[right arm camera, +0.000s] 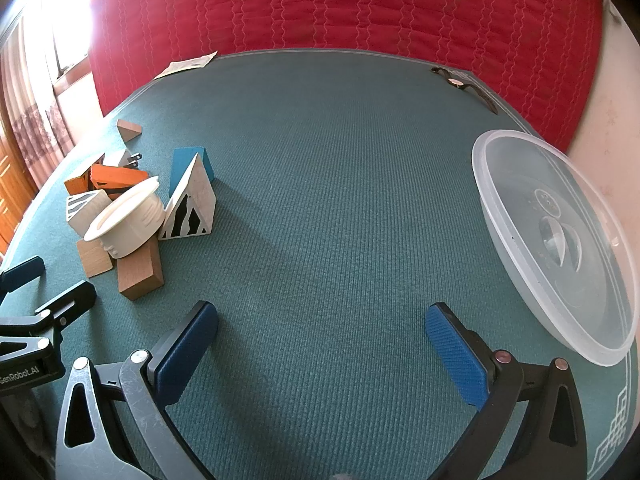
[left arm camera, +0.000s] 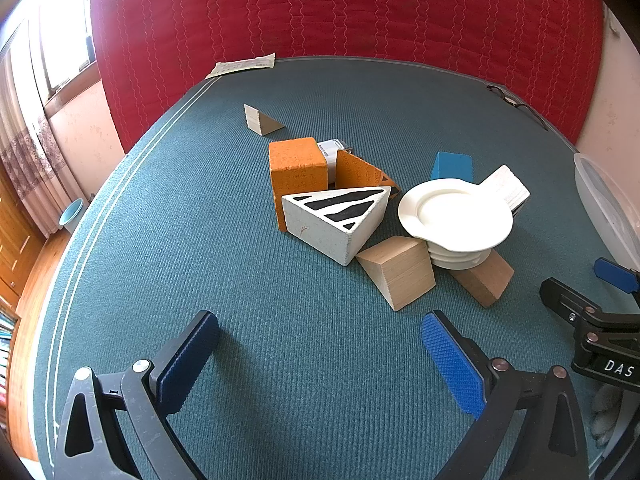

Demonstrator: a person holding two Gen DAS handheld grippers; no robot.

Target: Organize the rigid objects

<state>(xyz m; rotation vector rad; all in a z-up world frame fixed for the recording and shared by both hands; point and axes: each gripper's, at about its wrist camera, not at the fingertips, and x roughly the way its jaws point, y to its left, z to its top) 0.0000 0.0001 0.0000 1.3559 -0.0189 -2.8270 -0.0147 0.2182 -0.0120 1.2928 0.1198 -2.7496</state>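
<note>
Inventory, taken from my remote station, all places given relative to the white dish stack (left arm camera: 456, 220).

- Left gripper (left arm camera: 320, 356): jaws wide, holding nothing, hovering over bare green desk (left arm camera: 280, 380) short of the stack.
- Right gripper (right arm camera: 322, 344): jaws wide, empty, well to the right of the stack.
- Dish stack: tilted, propped on a brown wooden block (left arm camera: 486, 280) and a pale wooden block (left arm camera: 400, 272).
- Zebra-striped wedge (left arm camera: 340, 220): just left of the stack, against an orange cube (left arm camera: 298, 172).
- Orange wedge (left arm camera: 362, 172) and blue block (left arm camera: 452, 166): behind the stack.
- Second striped wedge (right arm camera: 192, 204): touching the stack's right side, I think; the fisheye view is poor there.
- Small wooden wedge (left arm camera: 262, 120): well behind, apart.
- Clear plastic basin (right arm camera: 556, 240): far right, presumably the destination.

Risk: I judge that pulling either supporting block first would topple the dishes; a clipped rim could send them sliding.
</note>
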